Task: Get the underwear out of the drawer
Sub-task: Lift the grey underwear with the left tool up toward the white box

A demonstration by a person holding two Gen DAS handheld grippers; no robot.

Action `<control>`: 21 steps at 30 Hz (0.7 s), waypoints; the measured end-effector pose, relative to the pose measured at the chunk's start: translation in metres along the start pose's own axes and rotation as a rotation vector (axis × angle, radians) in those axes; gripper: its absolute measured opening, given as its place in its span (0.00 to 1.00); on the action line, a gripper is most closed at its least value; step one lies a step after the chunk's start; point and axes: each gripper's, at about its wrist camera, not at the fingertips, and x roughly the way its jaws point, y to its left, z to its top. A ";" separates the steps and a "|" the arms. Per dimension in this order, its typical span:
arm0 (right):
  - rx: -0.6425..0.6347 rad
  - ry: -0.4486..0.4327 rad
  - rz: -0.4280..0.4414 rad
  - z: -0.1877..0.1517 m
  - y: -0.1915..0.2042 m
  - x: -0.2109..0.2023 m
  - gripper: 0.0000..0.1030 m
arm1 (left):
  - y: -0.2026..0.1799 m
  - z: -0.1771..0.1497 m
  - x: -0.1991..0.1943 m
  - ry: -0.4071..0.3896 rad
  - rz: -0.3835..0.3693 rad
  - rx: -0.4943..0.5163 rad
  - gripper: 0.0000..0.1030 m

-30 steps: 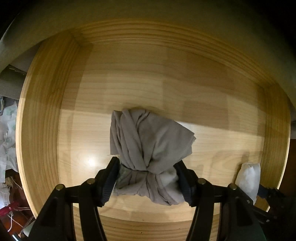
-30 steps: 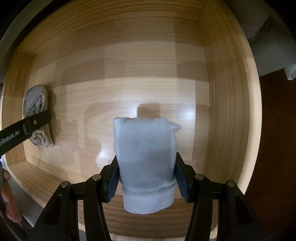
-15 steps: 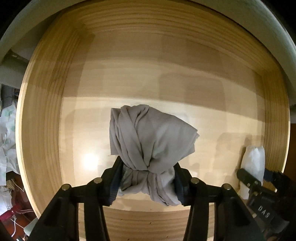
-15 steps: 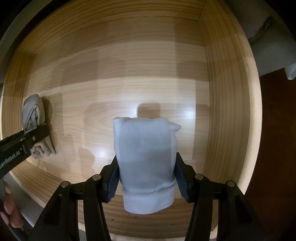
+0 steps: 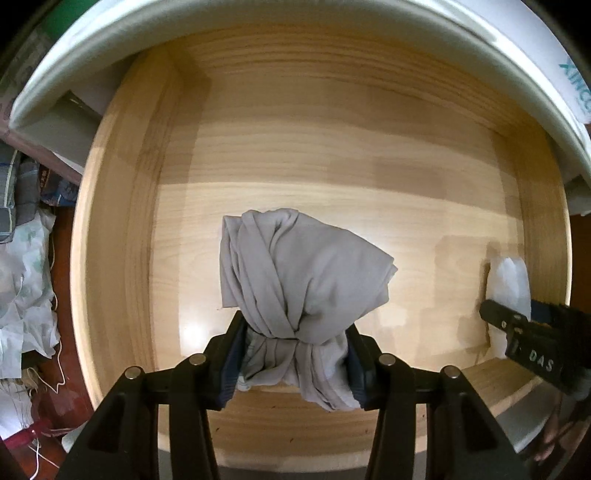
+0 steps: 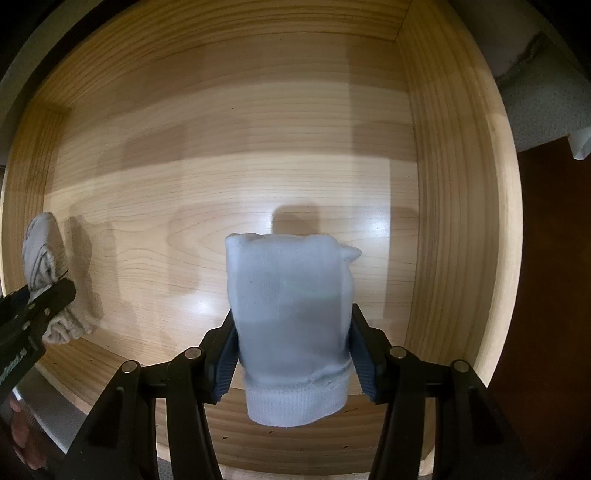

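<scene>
My left gripper point(image 5: 295, 362) is shut on a bundle of grey underwear point(image 5: 299, 280) and holds it above the floor of the wooden drawer point(image 5: 332, 173). My right gripper point(image 6: 291, 358) is shut on a folded white garment with a ribbed band point(image 6: 288, 314), held over the same drawer point(image 6: 240, 147). In the right wrist view the grey underwear point(image 6: 44, 266) shows at the far left, pinched by the left gripper's finger point(image 6: 44, 302). In the left wrist view the white garment point(image 5: 509, 280) shows at the far right behind the right gripper's finger point(image 5: 532, 332).
The drawer's side walls point(image 5: 122, 240) point(image 6: 454, 184) enclose both bundles. A white cabinet front point(image 5: 258, 22) overhangs the drawer's back. Crumpled cloth and cords point(image 5: 26, 277) lie on the floor left of the drawer. Grey fabric point(image 6: 543, 96) lies right of the drawer.
The left gripper has risen and drawn back with the grey underwear, so more of the drawer and the cabinet front shows. The right gripper with the white garment has barely moved.
</scene>
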 end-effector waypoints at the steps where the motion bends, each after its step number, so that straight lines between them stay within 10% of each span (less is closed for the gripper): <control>1: 0.000 0.000 0.000 0.000 0.000 0.000 0.49 | 0.000 -0.001 -0.002 -0.006 0.003 0.002 0.47; 21: 0.002 0.000 -0.003 0.000 0.004 0.000 0.49 | -0.009 -0.025 -0.053 -0.190 0.080 0.063 0.47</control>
